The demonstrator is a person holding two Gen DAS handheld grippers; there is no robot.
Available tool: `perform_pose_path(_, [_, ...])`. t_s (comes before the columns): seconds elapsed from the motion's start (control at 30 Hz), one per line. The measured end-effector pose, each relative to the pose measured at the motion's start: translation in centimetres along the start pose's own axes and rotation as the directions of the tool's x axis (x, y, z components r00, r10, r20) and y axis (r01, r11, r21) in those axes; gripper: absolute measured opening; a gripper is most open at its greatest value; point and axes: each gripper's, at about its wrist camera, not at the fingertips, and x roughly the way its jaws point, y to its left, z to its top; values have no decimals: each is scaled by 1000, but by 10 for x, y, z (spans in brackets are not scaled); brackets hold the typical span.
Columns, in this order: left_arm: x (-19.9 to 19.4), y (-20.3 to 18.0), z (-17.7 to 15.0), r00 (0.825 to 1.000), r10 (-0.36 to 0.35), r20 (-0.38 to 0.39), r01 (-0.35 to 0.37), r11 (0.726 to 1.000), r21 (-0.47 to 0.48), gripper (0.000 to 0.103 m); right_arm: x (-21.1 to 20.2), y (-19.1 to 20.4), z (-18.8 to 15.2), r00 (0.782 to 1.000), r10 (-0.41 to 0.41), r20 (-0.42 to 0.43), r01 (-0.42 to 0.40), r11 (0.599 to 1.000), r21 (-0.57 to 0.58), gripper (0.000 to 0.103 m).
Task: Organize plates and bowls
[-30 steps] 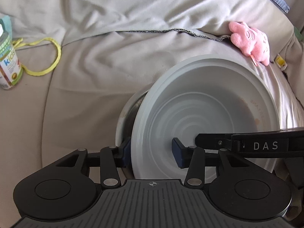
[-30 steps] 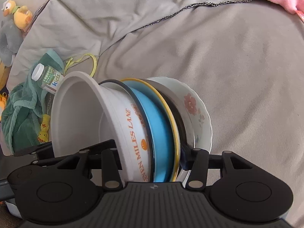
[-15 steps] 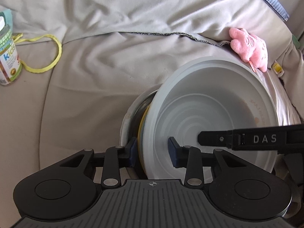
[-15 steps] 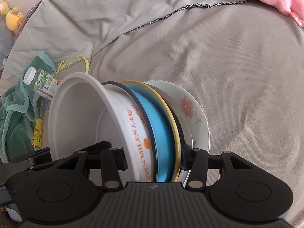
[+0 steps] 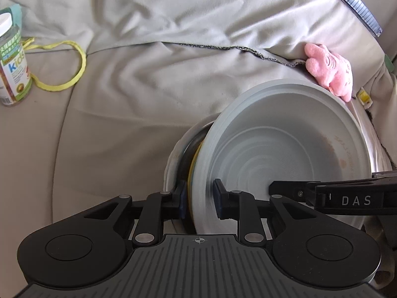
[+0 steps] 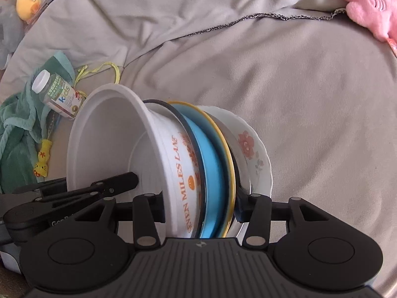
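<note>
A nested stack of dishes is held on edge above a beige couch: a white paper bowl (image 6: 111, 134) printed "SEVEN MILES LANE", a blue plate with a yellow rim (image 6: 213, 164), a dark dish and a white floral plate (image 6: 250, 146). My right gripper (image 6: 201, 207) is shut across the stack. In the left wrist view the white bowl (image 5: 285, 154) faces me and my left gripper (image 5: 199, 201) is shut on the stack's rim. The other gripper's finger marked "DAS" (image 5: 347, 200) reaches into the bowl.
A "kids" vitamin bottle (image 5: 12, 62) and a yellow cord (image 5: 62, 84) lie on the couch at the left. A pink plush toy (image 5: 330, 72) sits at the right by the cushion seam. A green cloth (image 6: 22, 124) and a yellow duck toy (image 6: 24, 0) lie far left.
The stack and both grippers have shifted together. In the left wrist view the stack has slid right and more of the dishes behind the white bowl show. Both grips are unchanged.
</note>
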Motion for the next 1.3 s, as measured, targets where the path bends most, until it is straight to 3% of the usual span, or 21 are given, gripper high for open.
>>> perform_pose_path(0.3, [2, 1, 0, 999, -30, -12, 30, 1000, -2, 26, -5, 7, 2, 998, -56, -40, 56, 998, -2, 44])
perform_pose_path(0.47, [2, -3, -2, 1000, -12, 0, 12, 1000, 27, 23, -11, 7, 1, 998, -59, -36, 60, 998, 10, 45])
perform_pose_path(0.53, [-3, -7, -3, 1000, -7, 21, 5, 999, 54, 23, -22, 9, 2, 997, -72, 24, 73, 997, -16, 45])
perform_pose_path(0.63, [-9, -14, -5, 998, 10, 61, -16, 995, 97, 22, -42, 27, 1, 977, -163, 135, 180, 975, -127, 44])
perform_pose_path(0.77, [-14, -22, -8, 994, 31, 106, -46, 989, 143, 22, -40, 34, -4, 966, -221, 134, 244, 949, -197, 44])
perform_pose_path(0.97, [-24, -17, -8, 988, 44, 148, -64, 989, 135, 23, -28, 22, -7, 975, -197, 104, 209, 970, -123, 36])
perform_pose_path(1.13, [-23, -6, -3, 988, 51, 143, -65, 993, 97, 24, -18, 10, 0, 990, -110, 92, 113, 993, -32, 32])
perform_pose_path(1.3, [-23, -4, -3, 990, 44, 134, -56, 995, 87, 25, -14, 14, 3, 986, -116, 118, 121, 992, -36, 31])
